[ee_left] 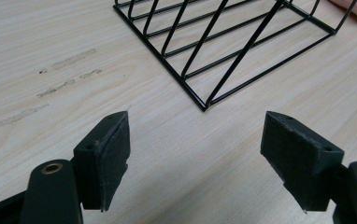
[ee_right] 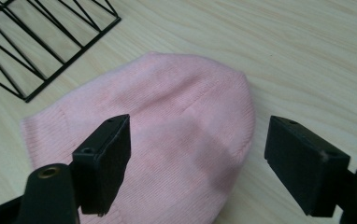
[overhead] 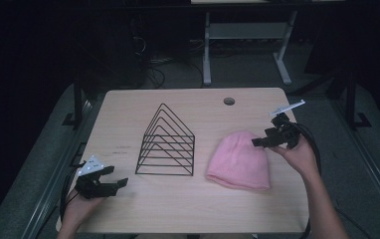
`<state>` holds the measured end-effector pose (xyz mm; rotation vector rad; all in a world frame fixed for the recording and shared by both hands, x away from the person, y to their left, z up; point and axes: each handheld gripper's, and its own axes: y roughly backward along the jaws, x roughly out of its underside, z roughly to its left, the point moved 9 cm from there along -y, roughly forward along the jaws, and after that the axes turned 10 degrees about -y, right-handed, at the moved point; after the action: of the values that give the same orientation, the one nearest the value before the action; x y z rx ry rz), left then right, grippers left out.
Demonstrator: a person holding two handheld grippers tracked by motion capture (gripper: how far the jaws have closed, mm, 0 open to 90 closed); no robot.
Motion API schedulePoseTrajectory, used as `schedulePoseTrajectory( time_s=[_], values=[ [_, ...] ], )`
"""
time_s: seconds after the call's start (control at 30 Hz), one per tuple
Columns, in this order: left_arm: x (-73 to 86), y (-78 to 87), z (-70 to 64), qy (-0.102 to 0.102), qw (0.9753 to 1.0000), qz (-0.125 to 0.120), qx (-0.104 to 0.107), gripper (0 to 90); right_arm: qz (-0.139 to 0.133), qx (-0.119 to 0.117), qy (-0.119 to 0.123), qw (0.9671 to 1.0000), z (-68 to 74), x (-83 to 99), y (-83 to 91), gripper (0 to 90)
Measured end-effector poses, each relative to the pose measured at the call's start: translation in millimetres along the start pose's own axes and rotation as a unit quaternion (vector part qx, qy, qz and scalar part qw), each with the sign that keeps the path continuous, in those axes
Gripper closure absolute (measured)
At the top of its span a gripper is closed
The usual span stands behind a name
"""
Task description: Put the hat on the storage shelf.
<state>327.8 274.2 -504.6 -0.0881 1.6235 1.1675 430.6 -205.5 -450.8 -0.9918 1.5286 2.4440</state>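
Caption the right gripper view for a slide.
Open right gripper poised above a flat pink beanie, wire rack beside it.

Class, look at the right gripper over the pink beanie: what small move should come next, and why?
Probably lower the right gripper onto the pink beanie and close. Its jaws stand open above the beanie's crown, gripping nothing, while the beanie lies flat on the table beside the black wire rack. The left gripper is open too, away from it.
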Motion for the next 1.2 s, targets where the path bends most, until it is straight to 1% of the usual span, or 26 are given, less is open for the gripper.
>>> schedulePoseTrajectory(
  time_s=[0.13, 0.23, 0.33, 0.4, 0.47, 0.5, 0.7, 0.83, 1.0, 1.03, 1.07, 1.1, 1.2],
  values=[
    [0.1, -0.5, -0.2, 0.000, 1.0000, 0.000, 0.000, 24.3, 0.001, 0.003, -0.001, 1.0000, -2.8, -3.6, -5.3, 22.4],
    [0.9, -0.4, 0.3, -0.002, 1.0000, 0.003, 0.000, 24.3, 0.016, 0.012, 0.000, 0.9998, -7.4, -4.7, -11.3, 22.4],
    [1.1, -0.3, 0.6, -0.002, 1.0000, 0.003, 0.000, 24.3, 0.019, 0.011, -0.003, 0.9997, -8.4, -6.3, -13.4, 22.4],
    [1.2, -0.2, 0.7, -0.002, 1.0000, 0.004, 0.001, 24.3, 0.027, 0.009, -0.001, 0.9996, -9.3, -6.8, -17.0, 22.4],
    [1.4, 0.0, 0.7, -0.002, 1.0000, 0.004, 0.001, 24.3, 0.032, 0.012, -0.002, 0.9994, -10.9, -7.4, -19.6, 22.4],
    [1.1, -0.2, 0.5, 0.000, 1.0000, 0.002, 0.001, 24.3, 0.033, 0.011, -0.007, 0.9994, -12.4, -7.8, -21.6, 22.3],
    [1.4, -0.5, 0.6, 0.001, 1.0000, 0.002, 0.001, 24.3, 0.043, 0.023, -0.008, 0.9988, -15.7, -5.3, -27.3, 22.4],
    [1.1, -0.4, 0.3, 0.000, 1.0000, 0.002, 0.003, 24.3, 0.043, 0.022, -0.008, 0.9988, -15.7, -6.2, -30.5, 22.3],
    [1.6, -0.8, 0.3, -0.004, 1.0000, 0.004, 0.004, 24.3, 0.049, 0.025, -0.016, 0.9984, -21.7, -6.1, -36.7, 22.3],
    [1.4, -1.1, 0.0, -0.003, 1.0000, 0.003, 0.004, 24.3, 0.053, 0.026, -0.020, 0.9981, -25.2, -5.2, -40.5, 22.3],
    [1.3, -1.3, 0.0, -0.003, 1.0000, 0.003, 0.004, 24.3, 0.053, 0.026, -0.020, 0.9981, -25.2, -5.2, -40.5, 22.3],
    [1.4, -1.4, -0.2, -0.003, 1.0000, 0.004, 0.003, 24.3, 0.057, 0.027, -0.027, 0.9977, -28.9, -4.0, -45.2, 22.3],
    [1.8, -1.7, -0.4, -0.003, 1.0000, 0.006, 0.004, 24.3, 0.061, 0.028, -0.029, 0.9973, -31.9, -3.0, -50.4, 22.4]
  ],
)
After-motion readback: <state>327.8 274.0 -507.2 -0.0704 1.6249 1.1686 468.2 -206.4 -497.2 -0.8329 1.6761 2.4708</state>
